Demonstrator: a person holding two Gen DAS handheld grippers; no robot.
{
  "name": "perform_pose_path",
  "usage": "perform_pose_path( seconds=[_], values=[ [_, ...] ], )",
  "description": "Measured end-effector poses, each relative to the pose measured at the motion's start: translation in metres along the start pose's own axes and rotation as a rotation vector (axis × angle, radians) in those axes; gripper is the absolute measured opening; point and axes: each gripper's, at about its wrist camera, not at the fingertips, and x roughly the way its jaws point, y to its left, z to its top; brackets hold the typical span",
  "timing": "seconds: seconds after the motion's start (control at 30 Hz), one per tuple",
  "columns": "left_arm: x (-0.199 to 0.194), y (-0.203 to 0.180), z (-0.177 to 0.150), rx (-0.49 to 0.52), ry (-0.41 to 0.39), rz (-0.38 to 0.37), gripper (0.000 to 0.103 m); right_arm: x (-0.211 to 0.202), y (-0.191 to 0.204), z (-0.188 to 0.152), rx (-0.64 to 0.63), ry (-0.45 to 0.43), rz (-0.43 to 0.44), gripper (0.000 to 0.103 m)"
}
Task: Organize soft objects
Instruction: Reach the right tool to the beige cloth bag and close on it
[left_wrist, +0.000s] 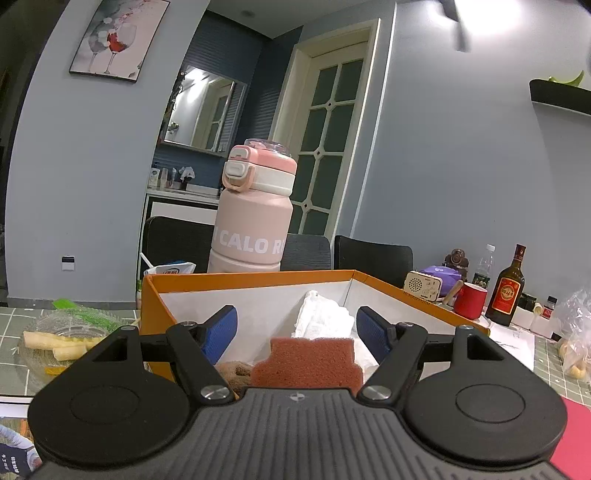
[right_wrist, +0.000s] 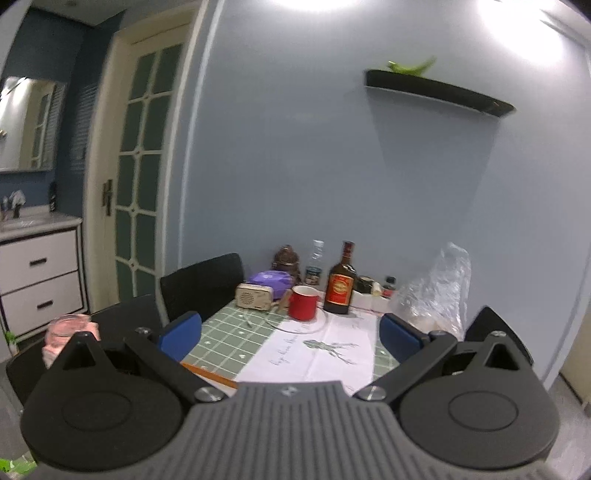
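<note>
Your left gripper (left_wrist: 297, 328) hangs over the orange box (left_wrist: 255, 277) with its fingers spread wide and nothing pinched between them. Below it, inside the box, lie the soft things: a reddish sponge (left_wrist: 310, 363) nearest you, a white cloth (left_wrist: 323, 317) behind it, and a brownish fuzzy piece (left_wrist: 234, 371) at the sponge's left. The sponge sits under the gap, not in the pads' grip.

Your right gripper (right_wrist: 290, 332) is also fully spread and empty, looking out over the table (right_wrist: 229, 332) toward the red mug (right_wrist: 303, 302) and the dark bottle (right_wrist: 340, 280). That view is blurred, and no soft item shows in it.

It looks like you are between placements, with a drop into the box seemingly done. Next, you need to find whatever soft thing is left outside the box, aim the right gripper down at it, and close gently; keep clear of the mug and bottle.
</note>
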Motion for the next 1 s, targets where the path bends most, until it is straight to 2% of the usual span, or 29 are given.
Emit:
perform_pose_path(
  seconds=[0.3, 0.43, 0.6, 0.73, 0.87, 1.0],
  values=[
    [-0.003, 0.008, 0.003, -0.069, -0.004, -0.021, 0.086, 0.006, -0.073, -0.04, 0.163, 0.019, -0.075, 0.1],
    [-0.008, 0.011, 0.003, -0.113, -0.021, -0.071, 0.086, 0.015, -0.099, -0.064, 0.2, 0.065, -0.121, 0.1],
    [-0.018, 0.01, 0.005, -0.12, -0.048, -0.118, 0.086, 0.018, -0.126, -0.095, 0.228, 0.103, -0.157, 0.1],
    [-0.033, 0.005, 0.003, -0.085, -0.117, -0.168, 0.087, 0.022, -0.144, -0.121, 0.215, 0.123, -0.183, 0.1],
    [-0.043, -0.004, 0.0, -0.033, -0.16, -0.224, 0.087, 0.024, -0.172, -0.151, 0.311, 0.147, -0.151, 0.1],
    [-0.044, -0.011, -0.002, 0.003, -0.118, -0.309, 0.087, 0.028, -0.192, -0.18, 0.355, 0.186, -0.165, 0.1]
  ],
)
